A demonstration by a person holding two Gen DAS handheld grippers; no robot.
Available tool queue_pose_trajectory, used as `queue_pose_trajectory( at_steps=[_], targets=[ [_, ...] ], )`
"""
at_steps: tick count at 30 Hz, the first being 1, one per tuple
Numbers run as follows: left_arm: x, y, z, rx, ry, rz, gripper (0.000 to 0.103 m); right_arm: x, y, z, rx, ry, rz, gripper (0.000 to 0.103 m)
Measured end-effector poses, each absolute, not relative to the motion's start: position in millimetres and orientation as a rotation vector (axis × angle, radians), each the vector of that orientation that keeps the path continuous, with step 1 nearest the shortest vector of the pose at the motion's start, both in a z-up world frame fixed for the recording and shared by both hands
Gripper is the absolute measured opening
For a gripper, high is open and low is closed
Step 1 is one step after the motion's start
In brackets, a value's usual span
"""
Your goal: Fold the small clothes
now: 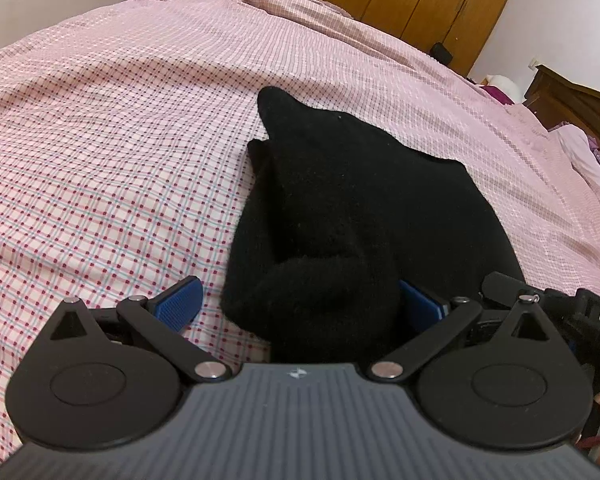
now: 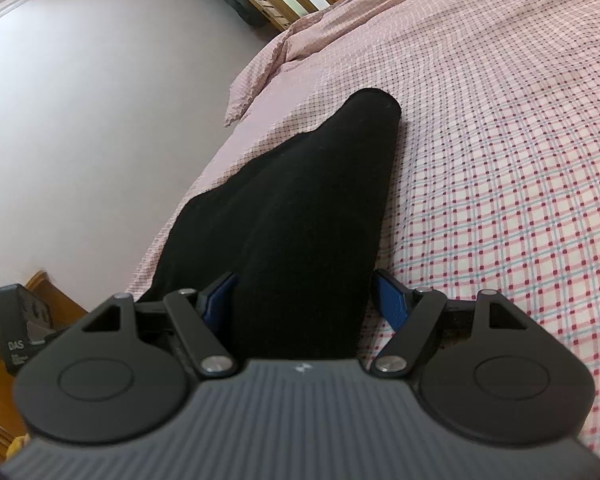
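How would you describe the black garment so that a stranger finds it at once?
Look at the bed covered by a pink checked sheet. Near its edge lies a black garment of soft, fuzzy cloth, bunched, with one rounded end pointing away. It is the only dark thing on the sheet.

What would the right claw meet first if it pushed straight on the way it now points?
The black knitted sock: it already lies between the open right claw, stretching ahead over the pink checked bedsheet.
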State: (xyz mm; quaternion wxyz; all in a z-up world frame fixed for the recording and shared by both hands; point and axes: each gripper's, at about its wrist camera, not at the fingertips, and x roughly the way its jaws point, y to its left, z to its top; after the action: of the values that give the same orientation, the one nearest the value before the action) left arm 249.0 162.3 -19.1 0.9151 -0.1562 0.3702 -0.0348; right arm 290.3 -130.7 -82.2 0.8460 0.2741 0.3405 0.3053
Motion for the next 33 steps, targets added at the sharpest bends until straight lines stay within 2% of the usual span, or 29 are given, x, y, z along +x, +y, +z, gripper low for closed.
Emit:
queue_pose_trajectory(
  at_steps=[5, 7, 9, 10, 12, 13, 15, 17, 23, 33],
  targets=[
    [249, 162, -20, -0.323, 0.762, -0.075, 0.103, 297, -129, -81, 0.608, 0.728, 0.671, 0.076],
    [248, 163, -19, -0.333, 0.756, -0.082, 0.103, 301, -129, -82, 0.622, 0.728, 0.684, 0.072],
    [248, 164, -19, -0.355, 0.749, -0.111, 0.102, 305, -129, -83, 0.641, 0.733, 0.692, 0.064],
    [248, 165, -19, -0.374, 0.746, -0.134, 0.098, 308, -129, -84, 0.652, 0.734, 0.696, 0.062],
    [250, 164, -20, -0.424, 0.745, -0.191, 0.083, 313, -129, -84, 0.671, 0.740, 0.704, 0.055],
    [253, 163, -21, -0.467, 0.752, -0.229, 0.070, 315, -128, -84, 0.674, 0.743, 0.709, 0.053],
    [256, 161, -23, -0.517, 0.757, -0.237, 0.063, 318, -127, -79, 0.676, 0.745, 0.713, 0.044],
    [256, 160, -21, -0.543, 0.745, -0.246, 0.055, 319, -130, -71, 0.680, 0.733, 0.719, 0.040],
    [243, 154, -12, -0.625, 0.729, -0.319, 0.051, 305, -146, -39, 0.687, 0.684, 0.747, 0.038],
    [201, 70, -14, -0.621, 0.782, -0.445, 0.051, 236, -225, -16, 0.616, 0.644, 0.689, 0.037]
  ],
)
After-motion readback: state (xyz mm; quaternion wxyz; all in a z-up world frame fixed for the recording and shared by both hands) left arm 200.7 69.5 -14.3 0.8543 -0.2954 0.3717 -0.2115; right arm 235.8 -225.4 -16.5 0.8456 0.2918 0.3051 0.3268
